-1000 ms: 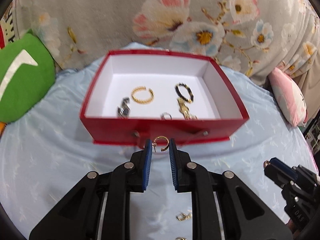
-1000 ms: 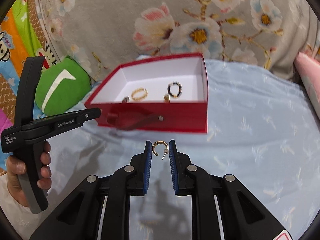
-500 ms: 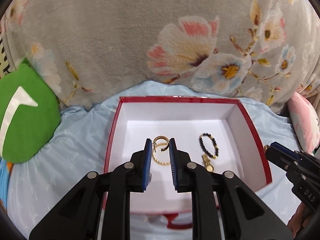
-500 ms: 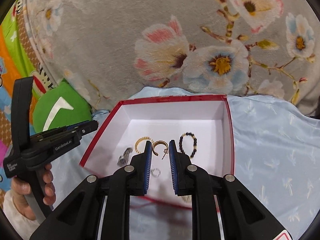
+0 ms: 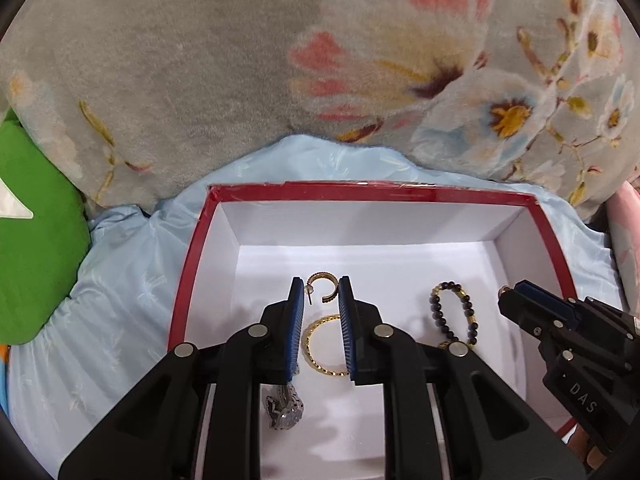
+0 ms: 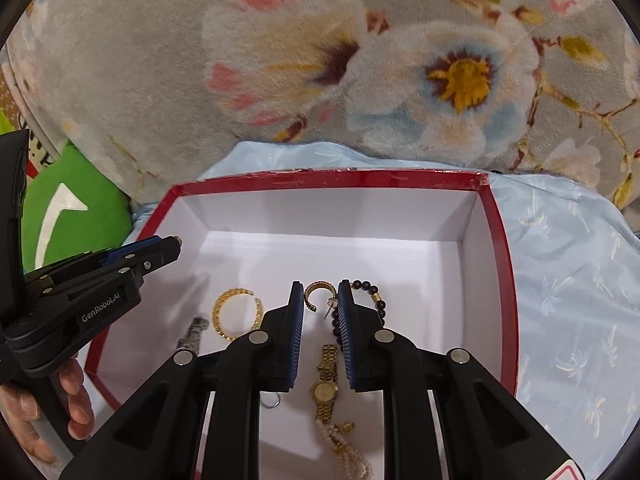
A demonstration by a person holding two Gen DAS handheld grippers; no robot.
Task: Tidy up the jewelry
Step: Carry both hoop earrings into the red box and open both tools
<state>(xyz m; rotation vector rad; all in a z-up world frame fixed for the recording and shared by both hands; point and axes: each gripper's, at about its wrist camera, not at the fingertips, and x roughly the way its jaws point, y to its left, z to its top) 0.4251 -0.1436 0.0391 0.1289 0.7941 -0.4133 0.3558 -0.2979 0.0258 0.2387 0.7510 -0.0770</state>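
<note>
My left gripper [image 5: 320, 286] is shut on a gold hoop earring [image 5: 320, 276], held at the fingertips above the white floor of the red box [image 5: 360, 191]. My right gripper [image 6: 320, 290] is shut on a matching gold hoop earring [image 6: 316, 285] over the same red box [image 6: 320, 178]. Inside lie a gold bangle [image 5: 316, 344], a dark bead bracelet [image 5: 454, 312], a silver watch [image 5: 284, 404], a gold watch [image 6: 326, 384], a pearl strand [image 6: 348, 452] and a small silver ring [image 6: 272, 400]. The right gripper [image 5: 508, 294] shows at the box's right side, the left gripper [image 6: 172, 244] at its left.
The box sits on a pale blue sheet [image 6: 568, 280]. A grey floral blanket [image 5: 240, 80] rises just behind it. A green cushion [image 5: 36, 240] lies to the left, a pink one [image 5: 628, 232] at the far right. A hand [image 6: 76, 404] grips the left tool's handle.
Both grippers have moved forward from in front of the box to over its inside, each carrying its earring. The box now fills the lower part of both views.
</note>
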